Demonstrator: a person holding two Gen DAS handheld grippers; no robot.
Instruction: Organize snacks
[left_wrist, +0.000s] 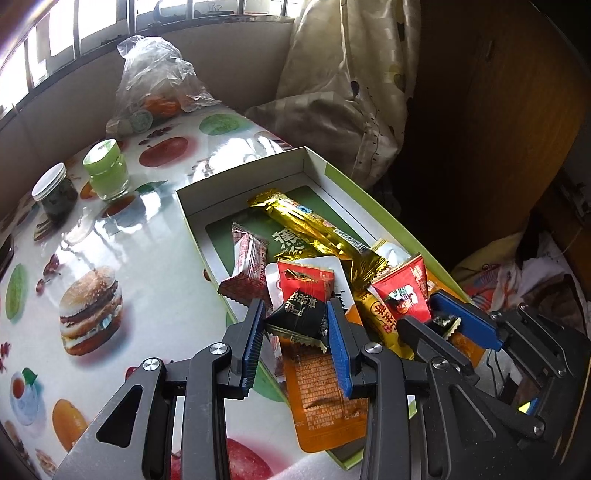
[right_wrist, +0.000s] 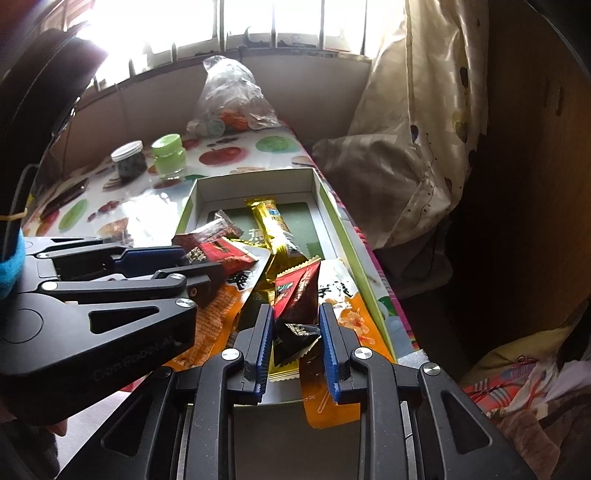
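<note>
Both grippers tilt steeply down over the near end of a shallow white cardboard box with green rim (left_wrist: 192, 206), which lies along the right edge of a desk covered in a glossy fruit-and-burger print cloth (left_wrist: 122, 236).

The left gripper (left_wrist: 297, 314) has its blue ribbed pads closed narrowly on a small black triangular snack packet (left_wrist: 299, 319), held just above a flat orange sachet (left_wrist: 325, 391) in the box. The right gripper (right_wrist: 295, 325) pinches a second small black foil packet (right_wrist: 293, 338) between close-set pads, with a red wedge-shaped packet (right_wrist: 295, 291) leaning just beyond its tips. The two grippers sit side by side, nearly touching.

Further inside the box lie a long gold foil bar (left_wrist: 306, 221) and a maroon-and-white wrapped wafer (left_wrist: 249, 258); the box's far end is bare.

Toward the desk's far left corner stand a green glass jar (left_wrist: 107, 170) and a white-lidded dark jar (left_wrist: 55, 192), with a crumpled clear plastic bag (left_wrist: 159, 81) at the far edge. A cream patterned curtain (left_wrist: 351, 74) hangs just past the desk's right edge.
</note>
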